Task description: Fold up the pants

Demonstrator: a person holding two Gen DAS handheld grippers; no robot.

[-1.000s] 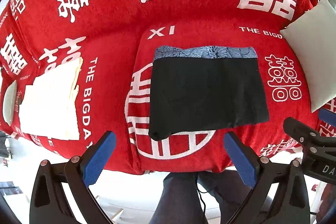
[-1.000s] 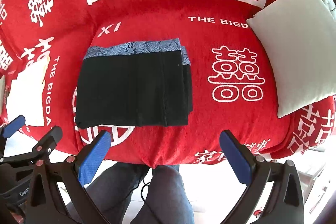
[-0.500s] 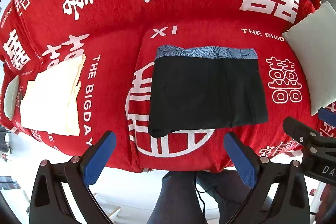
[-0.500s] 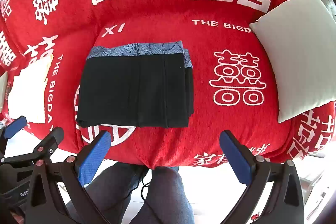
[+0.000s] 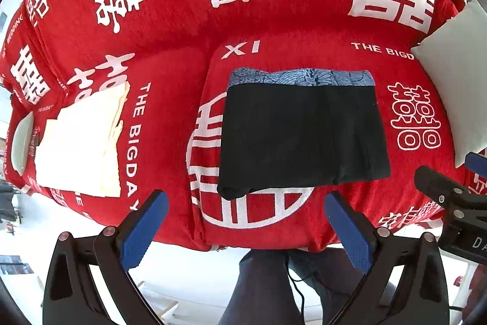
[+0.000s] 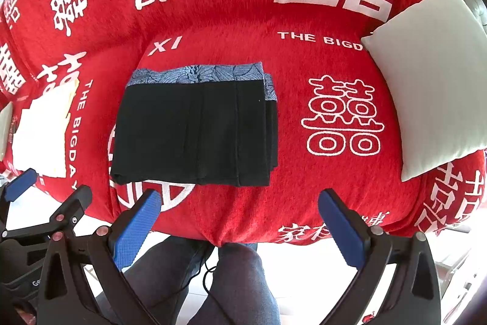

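So, pants (image 5: 304, 139) are folded into a flat black rectangle w/ the blue patterned waistband along the top edge, lying on the red sofa cover (image 5: 182, 29), centre of the left-wrist frame and centre-left of the right-wrist frame (image 6: 194, 133). In the right view I see stacked layers showing at the rectangle's right edge.

Left gripper (image 5: 243, 221) sits at the bottom of its frame, jaws spread wide, nothing between them, held in front of the sofa edge, well apart from the pants. Right gripper (image 6: 240, 218) same: jaws wide, empty, bottom of its frame, short of the cloth.

Vs 1 s ago: barely any change. Pants haven't moved or changed shape. Both cams have shifted a touch, so the sofa print sits slightly lower in each frame than before; jaw spread is the same as before.

Other stuff: cream folded cloth (image 5: 82, 142) at mid-left of the left view, a white pillow (image 6: 432, 81) at right of the right view. Person's legs in dark trousers (image 6: 240, 285) at bottom centre, below the sofa's front edge.
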